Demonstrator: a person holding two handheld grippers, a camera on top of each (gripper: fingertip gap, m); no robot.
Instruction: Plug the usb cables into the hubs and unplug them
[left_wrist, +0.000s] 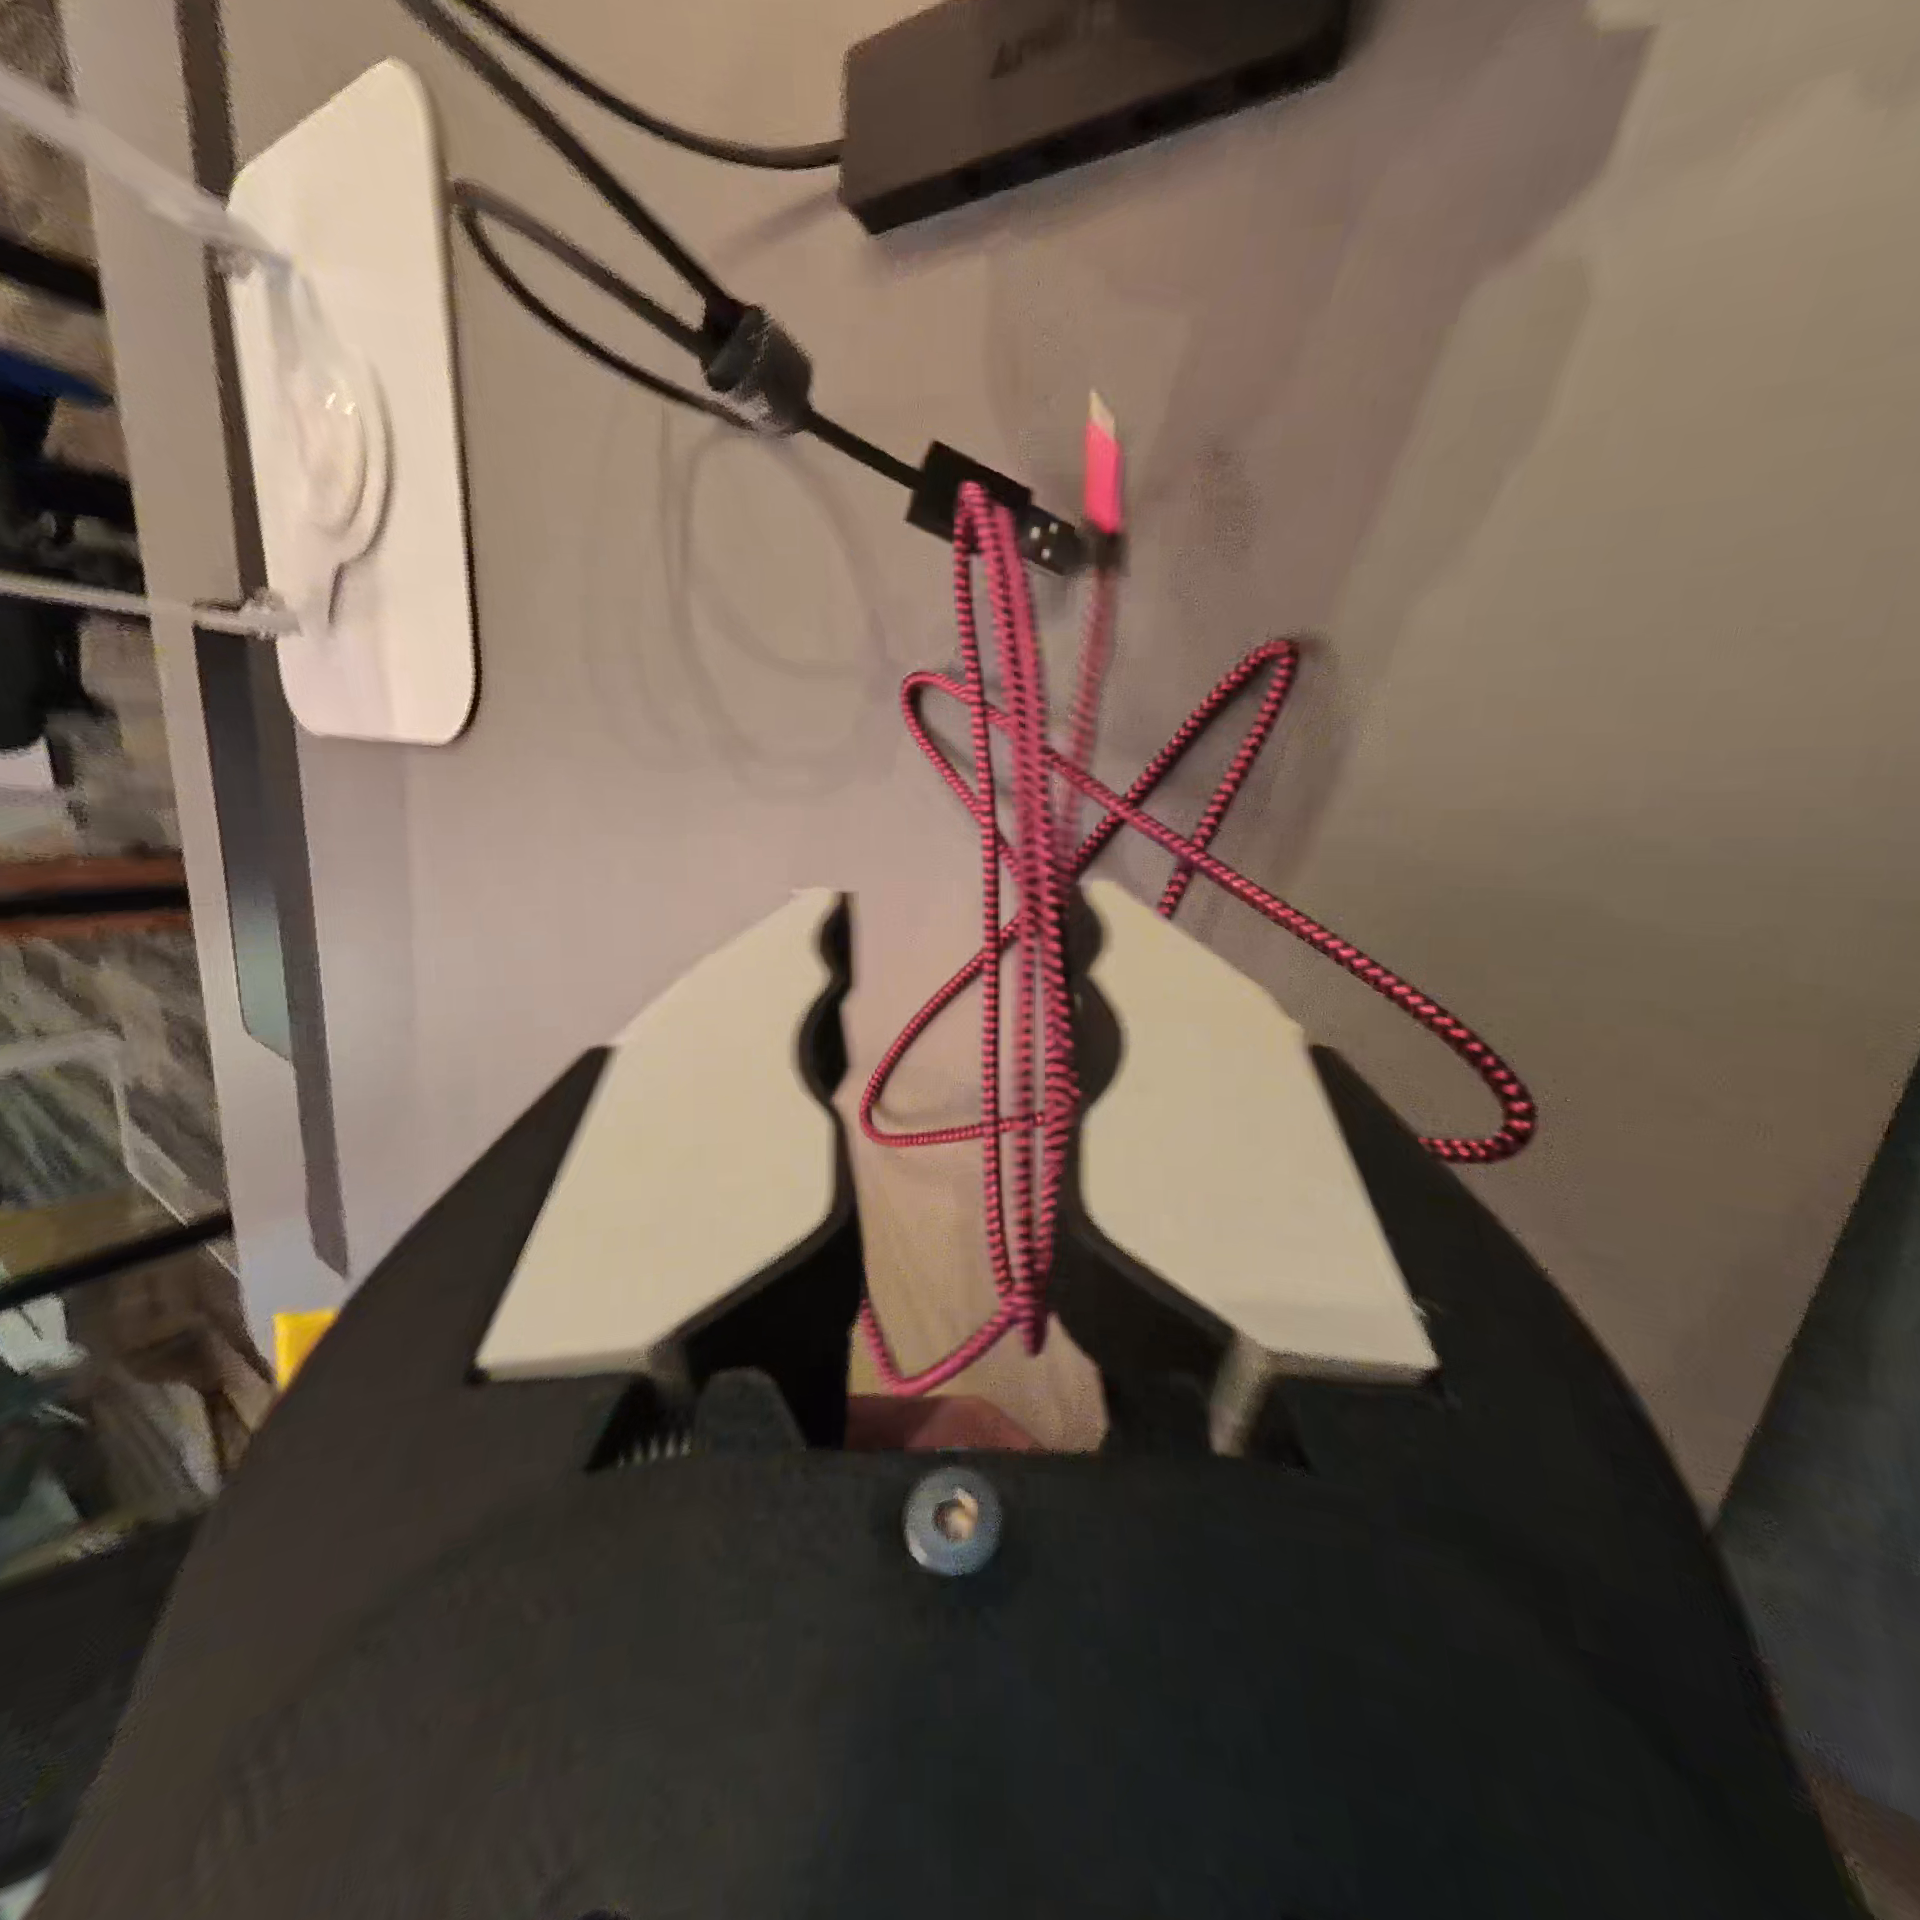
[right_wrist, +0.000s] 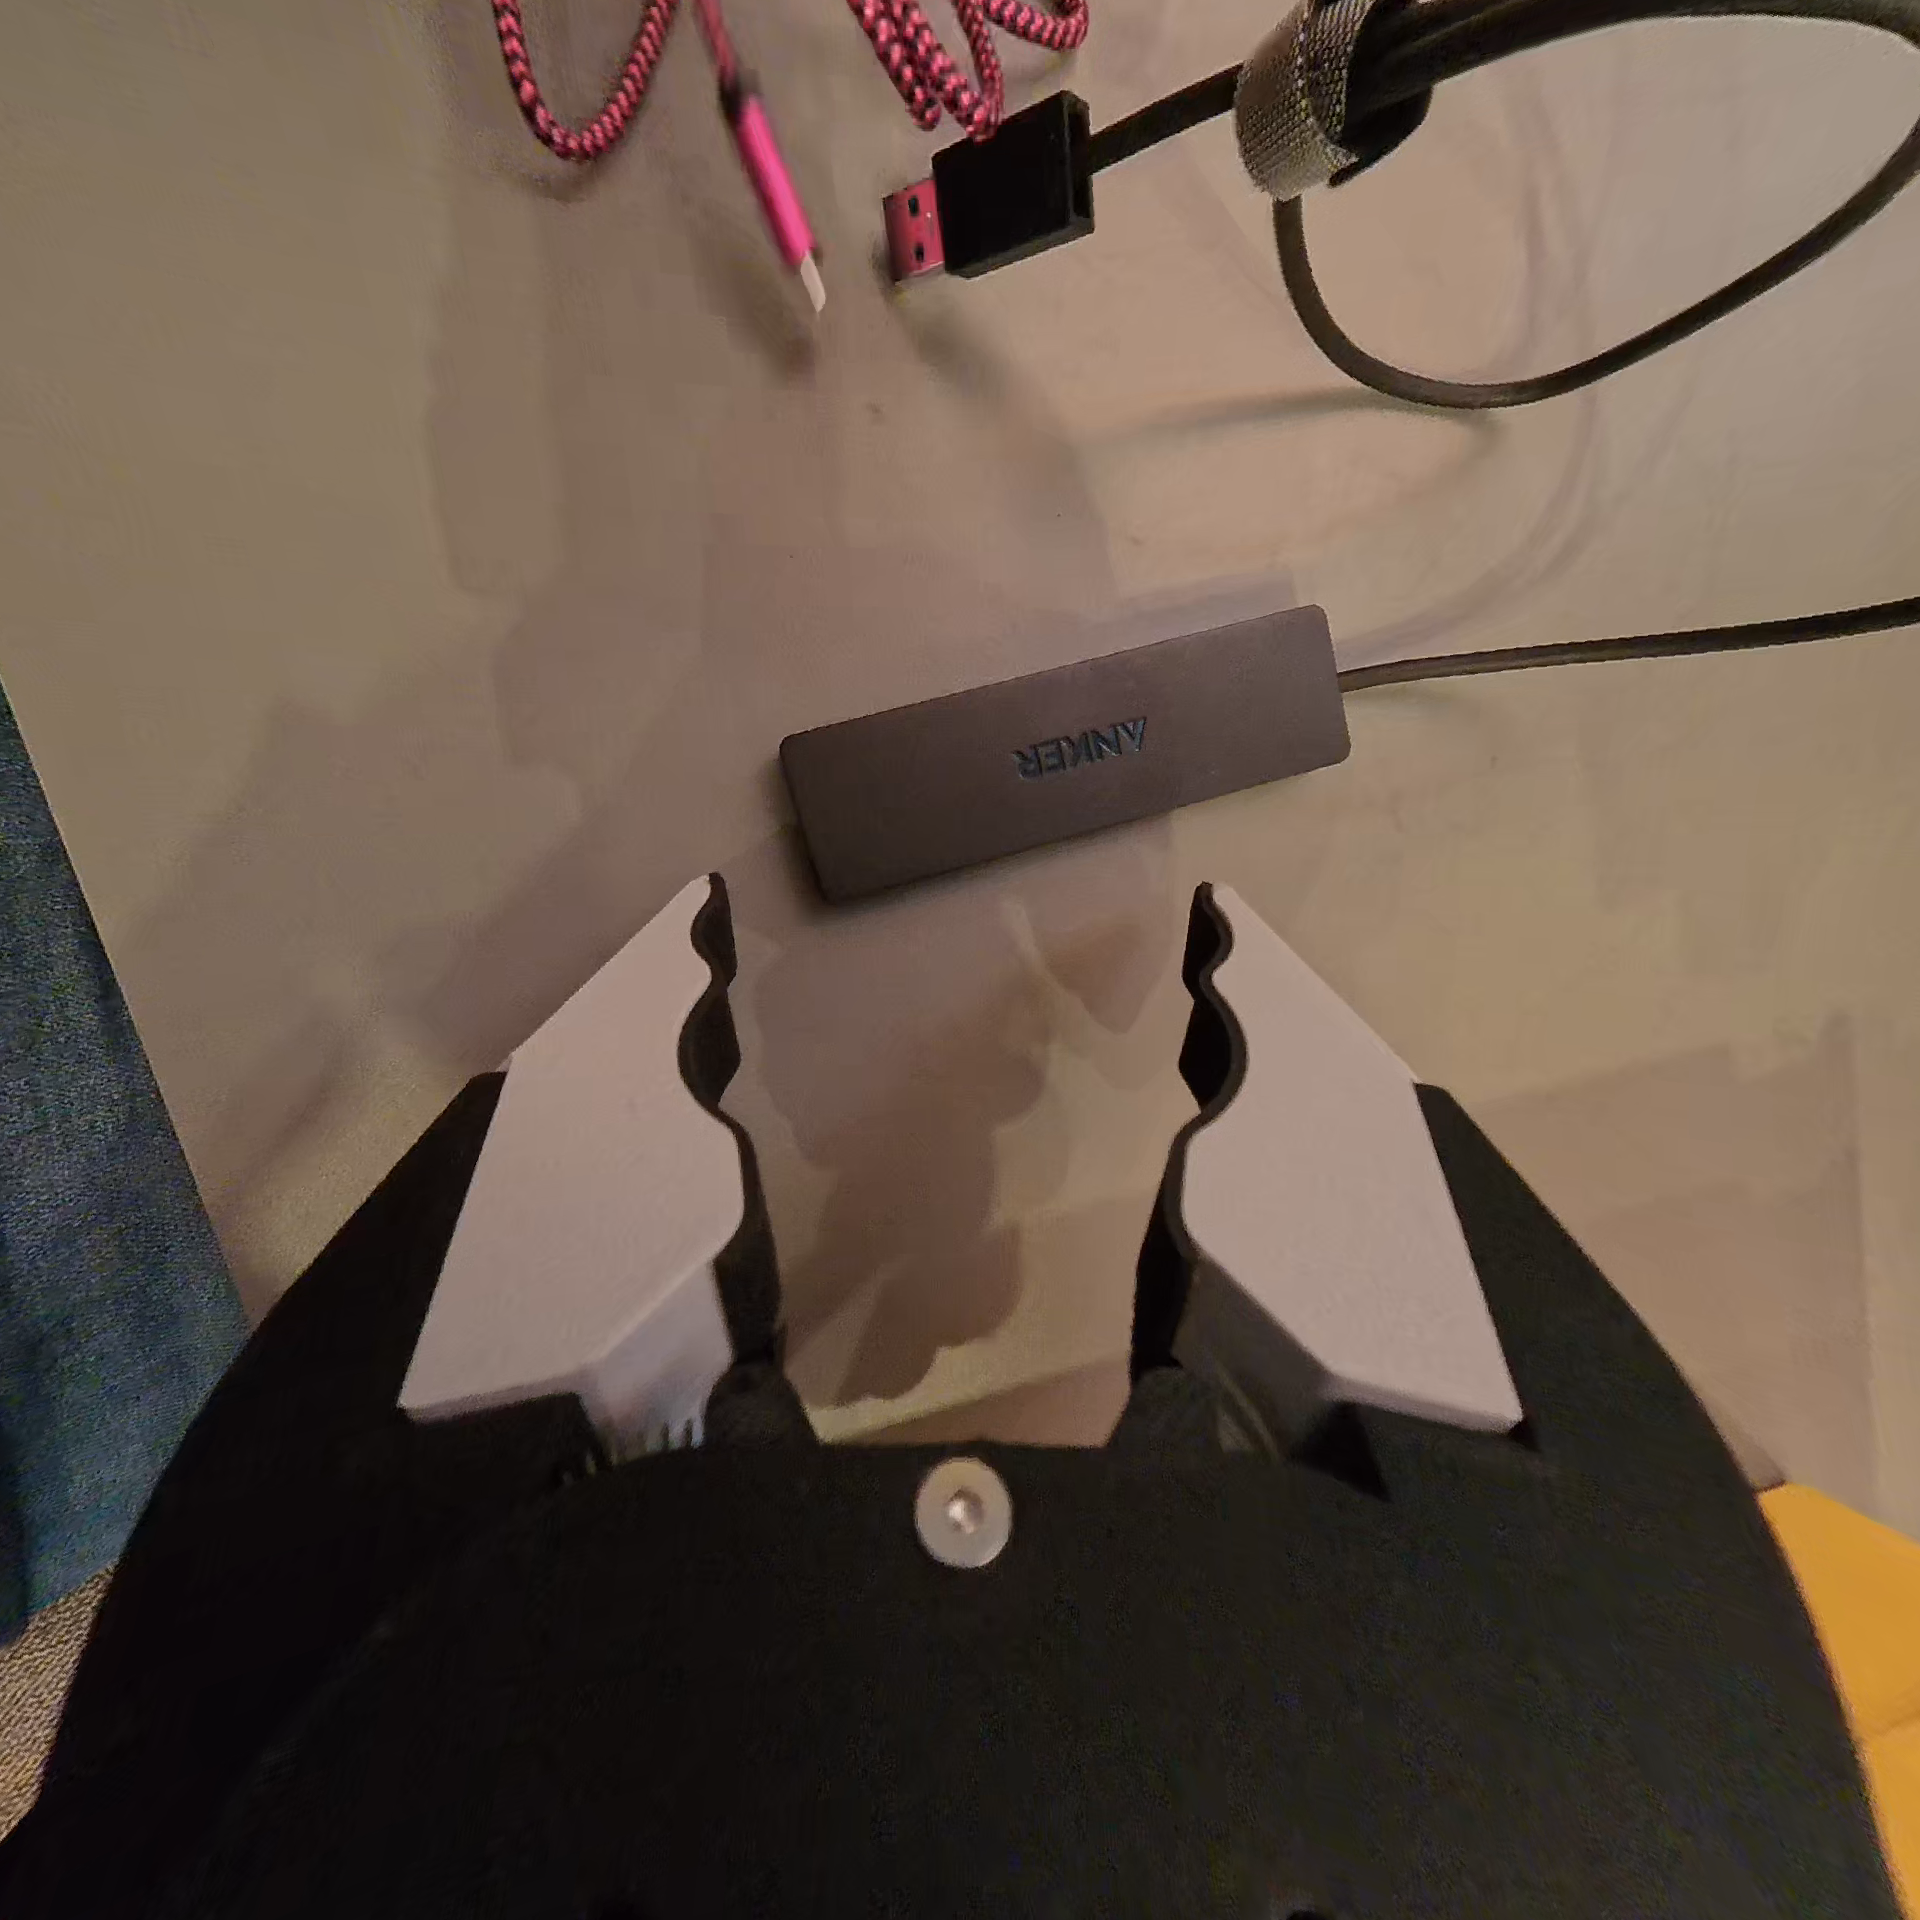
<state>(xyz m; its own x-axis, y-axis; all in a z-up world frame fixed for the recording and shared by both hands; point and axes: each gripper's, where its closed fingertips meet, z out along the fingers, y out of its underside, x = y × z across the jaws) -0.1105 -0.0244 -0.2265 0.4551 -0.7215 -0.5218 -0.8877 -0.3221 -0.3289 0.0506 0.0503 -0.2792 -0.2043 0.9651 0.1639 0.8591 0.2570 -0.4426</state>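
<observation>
Nearest, our left tongs (left_wrist: 964, 914) stand spread over loops of the pink braided cable (left_wrist: 1023, 935), pinching nothing. Beyond them its pink plug (left_wrist: 1103, 473) lies just beside the black USB plug (left_wrist: 987, 509) on the pale table (left_wrist: 1507, 623), both unplugged. Our right tongs (right_wrist: 958, 894) gape wide and empty, just short of the dark hub (right_wrist: 1065, 764). Farther left we see a white pad (left_wrist: 353, 416).

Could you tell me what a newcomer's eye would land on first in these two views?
First the pink-and-black braided cable, tangled in loops on the pale table ahead of the open left gripper. Next the dark USB hub, lying flat just beyond the open right gripper, and the black USB plug farther off.
</observation>
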